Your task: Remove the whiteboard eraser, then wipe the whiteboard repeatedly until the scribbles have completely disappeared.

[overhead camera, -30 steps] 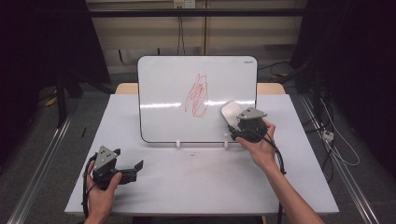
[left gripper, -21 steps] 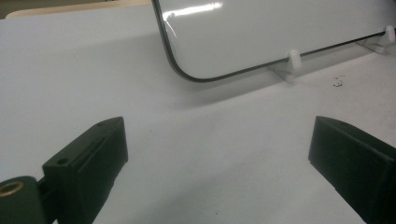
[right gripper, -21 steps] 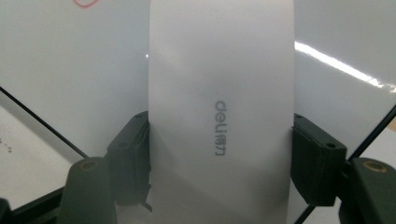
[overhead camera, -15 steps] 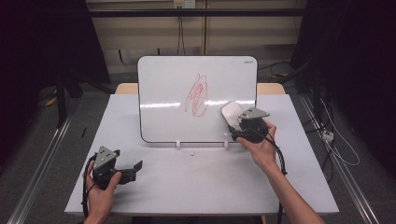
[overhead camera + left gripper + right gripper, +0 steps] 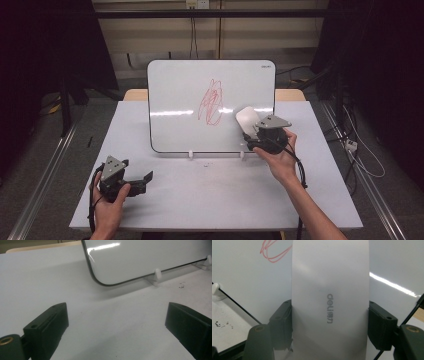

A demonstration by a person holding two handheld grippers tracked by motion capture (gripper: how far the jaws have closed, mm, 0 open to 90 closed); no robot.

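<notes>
Left gripper [image 5: 131,180]: lower left of frame, resting on the desk [image 5: 210,195], fingers wide, nothing between.
Scribble [image 5: 211,102]: red, centre of the whiteboard [image 5: 175,100].
Right gripper [image 5: 250,131]: fingers clamped on the white eraser [image 5: 247,119], right of centre against the board.
Tip: press flat, sweep left across the red.

1. The left gripper [image 5: 142,178] is black, with a grey three-cornered plate on top and a black cable trailing from its body.
2. Its jaws are blocky black pads, each with a small round hole; a brass-coloured ring sits at the base of one.
3. The right gripper [image 5: 248,134] has the same build, with a black cable.
4. Both forearms are bare, without sleeves.
</notes>
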